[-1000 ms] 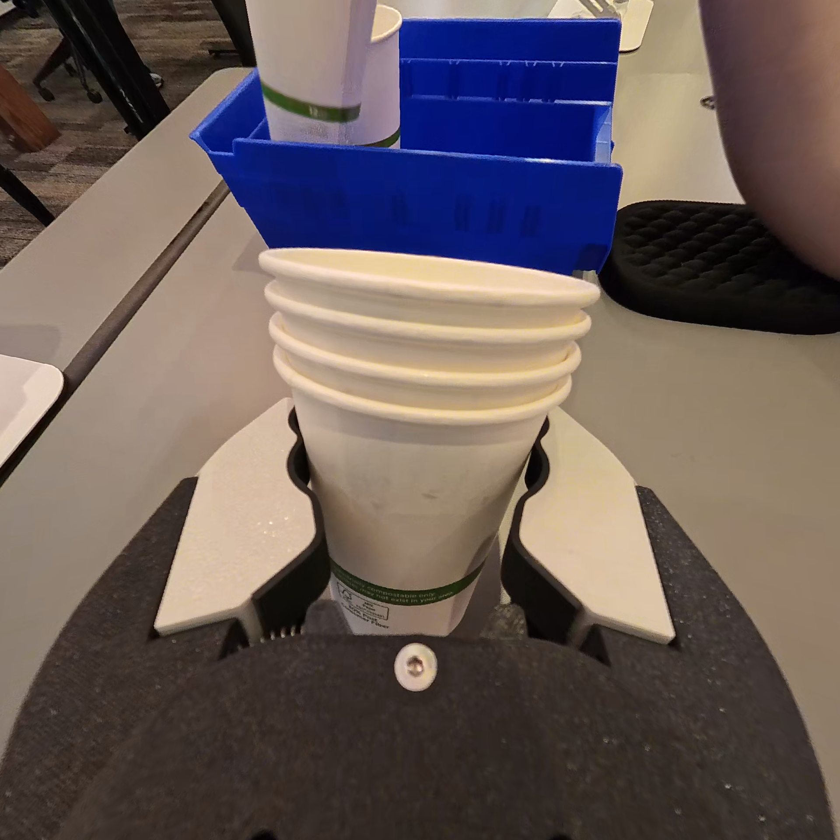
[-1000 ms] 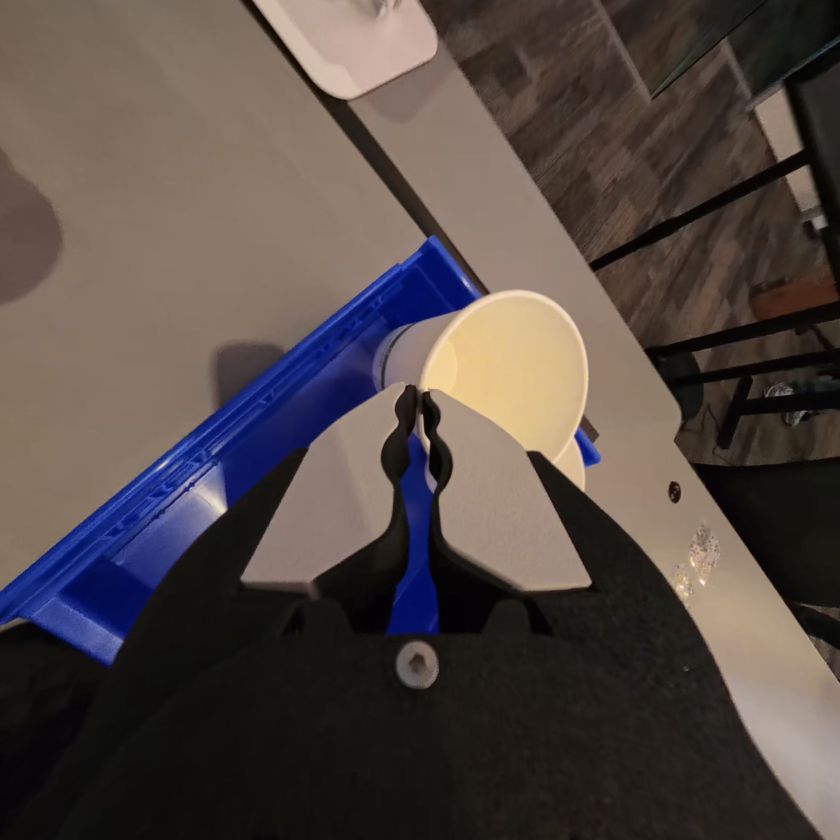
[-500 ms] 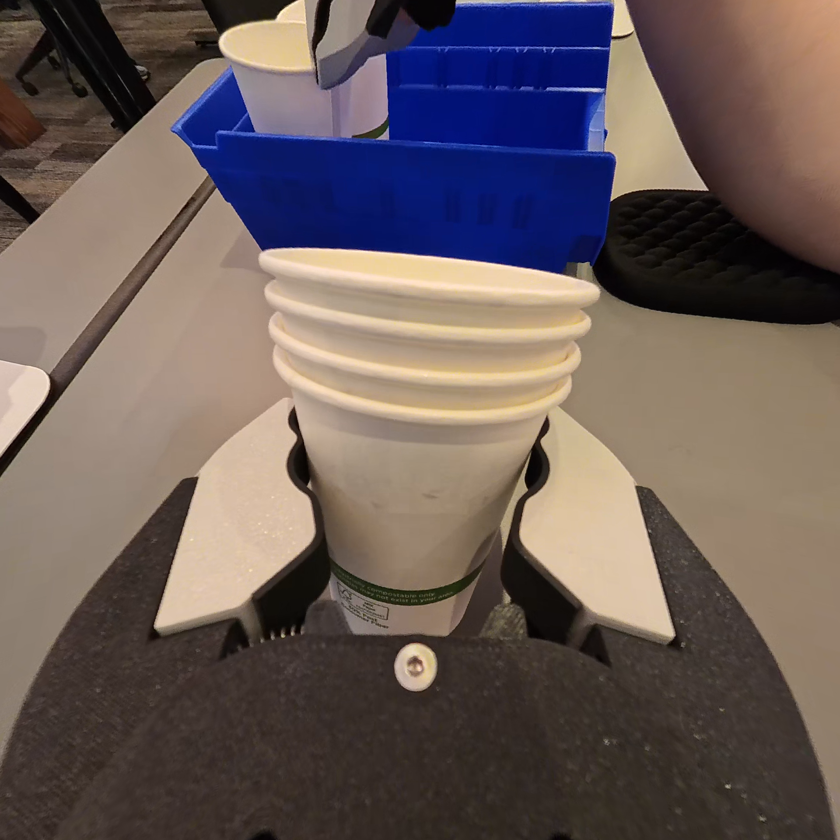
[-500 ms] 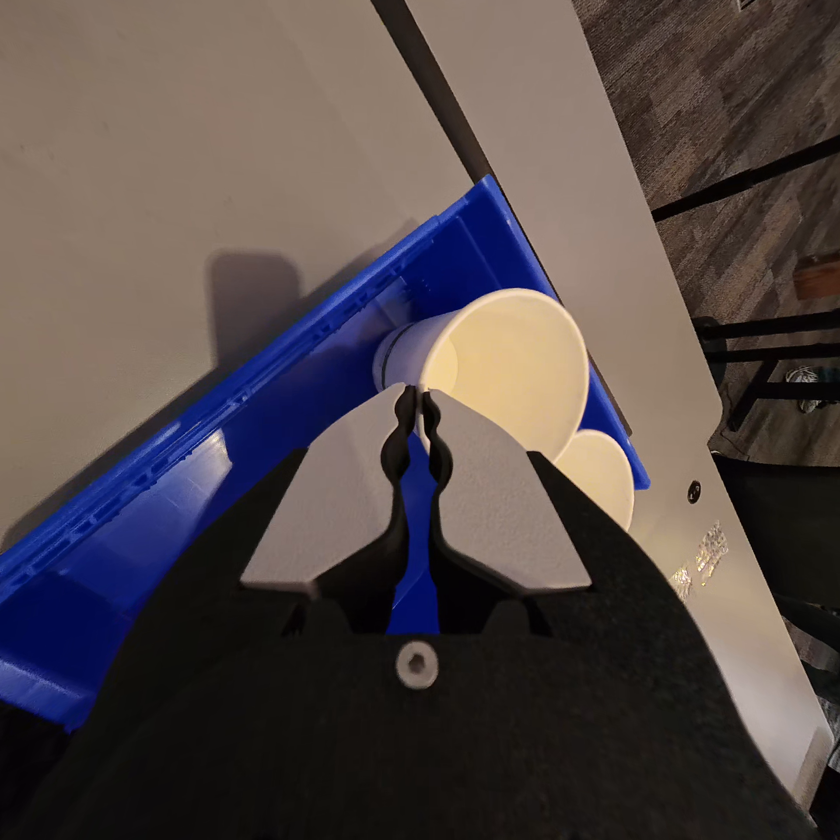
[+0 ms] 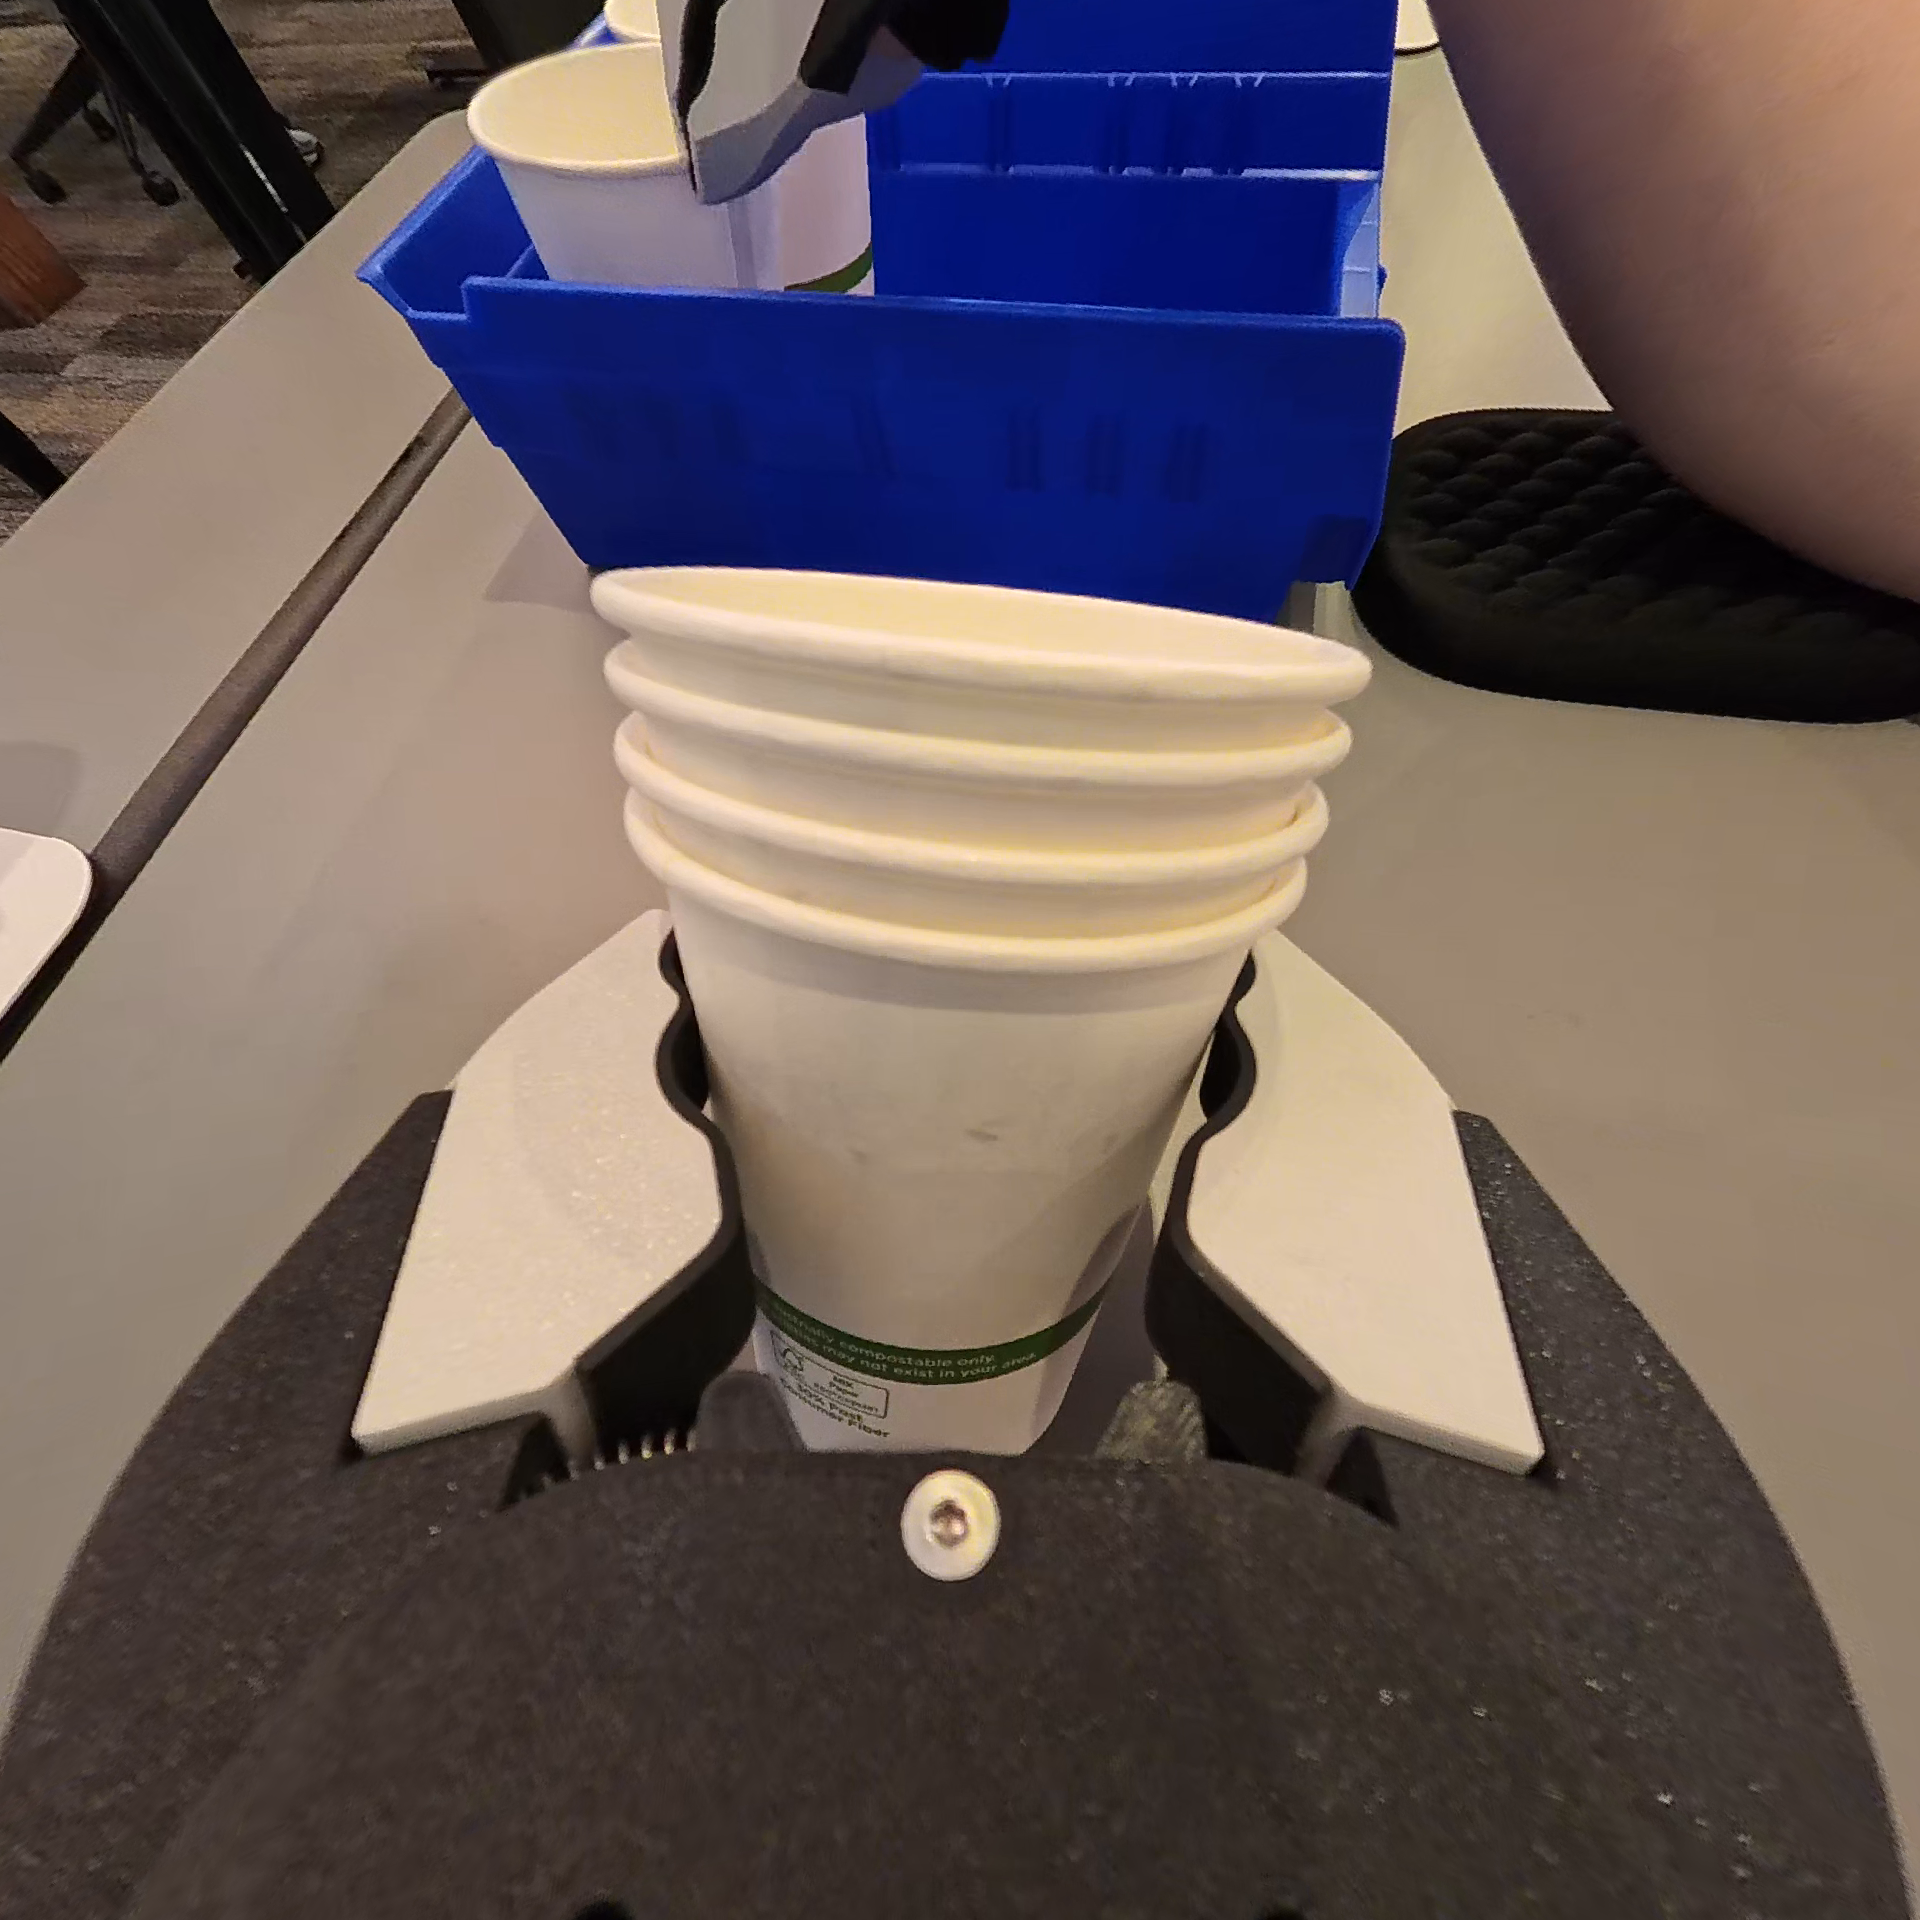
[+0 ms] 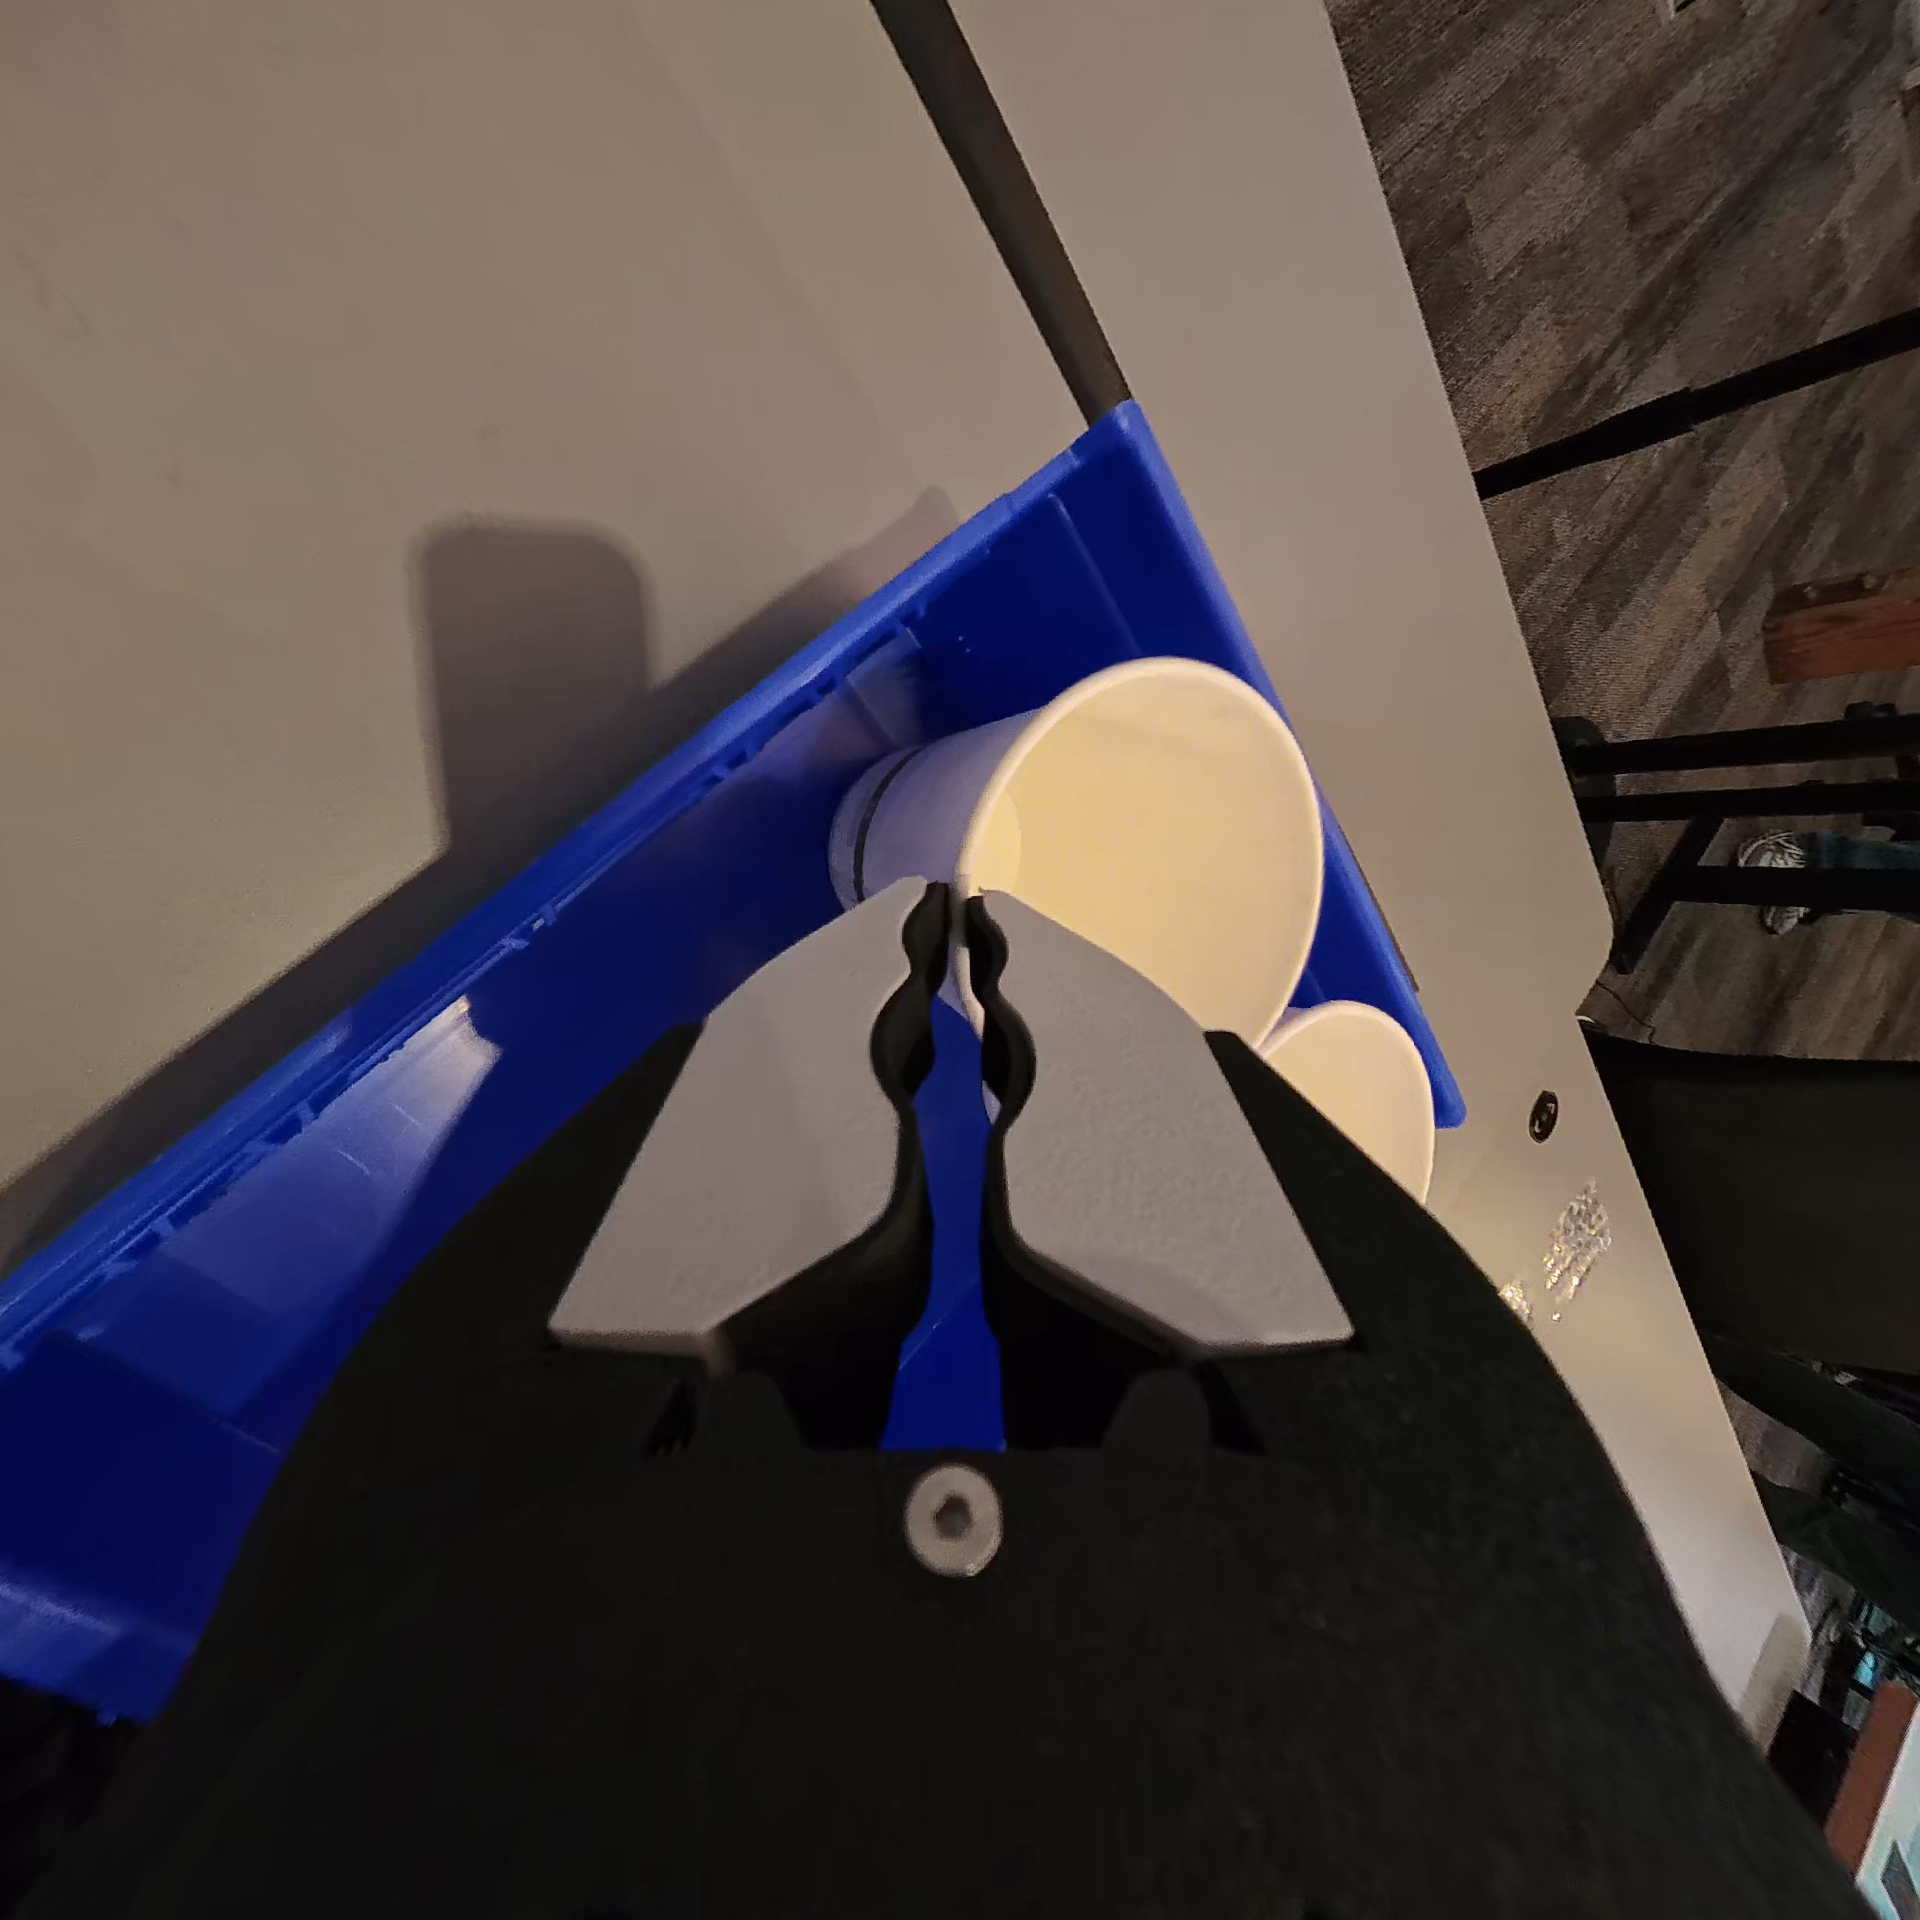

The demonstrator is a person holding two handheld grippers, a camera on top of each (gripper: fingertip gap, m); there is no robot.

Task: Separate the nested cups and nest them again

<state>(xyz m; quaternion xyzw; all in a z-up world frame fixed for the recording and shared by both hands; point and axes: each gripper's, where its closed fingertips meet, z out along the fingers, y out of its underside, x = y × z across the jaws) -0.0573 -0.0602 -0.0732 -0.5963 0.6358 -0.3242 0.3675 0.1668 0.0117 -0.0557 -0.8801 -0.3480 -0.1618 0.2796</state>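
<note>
My left gripper [image 5: 956, 966] is shut on a stack of several nested white paper cups [image 5: 966, 1091], held upright by the lowest cup's wall in front of the blue bin [image 5: 935, 447]. My right gripper [image 6: 951, 896] is shut on the rim of a single white cup [image 6: 1143, 831] that sits low in the end of the blue bin [image 6: 623, 935]. A second cup [image 6: 1351, 1091] stands beside it in the bin. In the left wrist view the right gripper [image 5: 717, 156] pinches that cup [image 5: 592, 197] from above at the bin's far left.
A black textured pad [image 5: 1610, 561] lies right of the bin, with a person's arm [image 5: 1714, 260] over it. A white flat object [image 5: 31, 914] sits at the left edge. A dark seam [image 5: 260, 644] splits the grey tables. Chair legs stand beyond the table's edge [image 6: 1766, 790].
The right gripper has lowered its cup down into the left end of the blue bin, beside the other cup. The left gripper and its stack have stayed put.
</note>
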